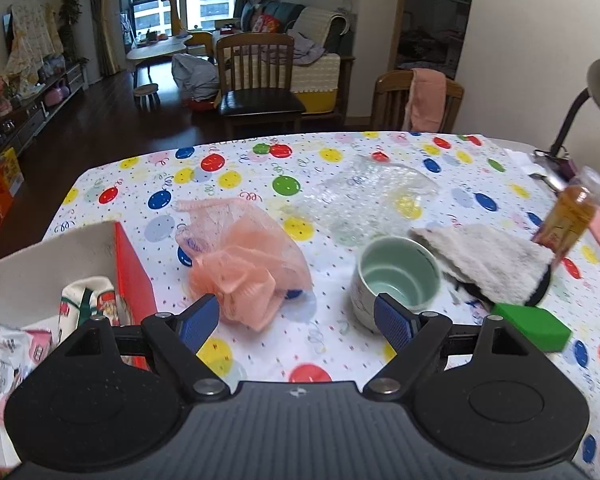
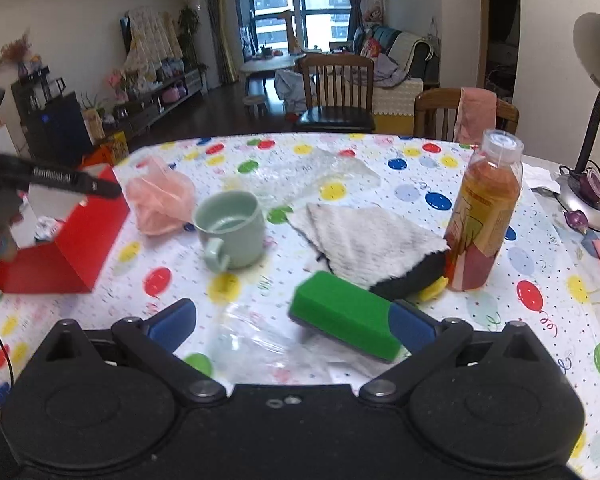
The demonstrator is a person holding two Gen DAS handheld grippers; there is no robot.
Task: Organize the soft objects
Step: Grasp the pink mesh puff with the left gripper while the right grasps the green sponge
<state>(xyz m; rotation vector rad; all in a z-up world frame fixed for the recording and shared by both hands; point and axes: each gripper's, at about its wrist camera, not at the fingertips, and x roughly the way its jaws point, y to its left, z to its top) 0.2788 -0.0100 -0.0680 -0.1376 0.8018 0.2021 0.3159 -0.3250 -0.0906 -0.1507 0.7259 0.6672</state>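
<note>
1. Soft objects lay scattered over the balloon-print tabletop [image 1: 340, 344]: a peach mesh bath pouf [image 1: 244, 264], a fluffy white cloth [image 2: 364, 240], a green sponge [image 2: 348, 312] and a sheet of clear bubble wrap [image 1: 364, 192].
2. A red box [image 1: 134, 276] stood at the left edge of the tabletop, already holding some patterned fabric items, so it was probably the place where the soft things were being gathered.
3. The left hand-held gripper [image 1: 296, 322] hung with its jaws spread and nothing between them. The pouf lay just beyond its left pad, likely its next pick since it sat nearest the box.
4. The right hand-held gripper [image 2: 292, 326] had its jaws spread as wide as they go. The sponge sat just inside its right pad, but the left pad stood well clear, so nothing was pinched; the wide spread suited a bulky block.
5. The sponge looked tilted and blurred, and I could not tell whether it rested flat on the tabletop.
6. A pale green mug [image 2: 230, 232] and a bottle of amber drink [image 2: 484, 216] stood among the soft things. The bottle was just beside the white cloth, so pulling the cloth could tip it.
7. The white cloth lay over something dark with a yellow edge; what that was stayed unclear.
</note>
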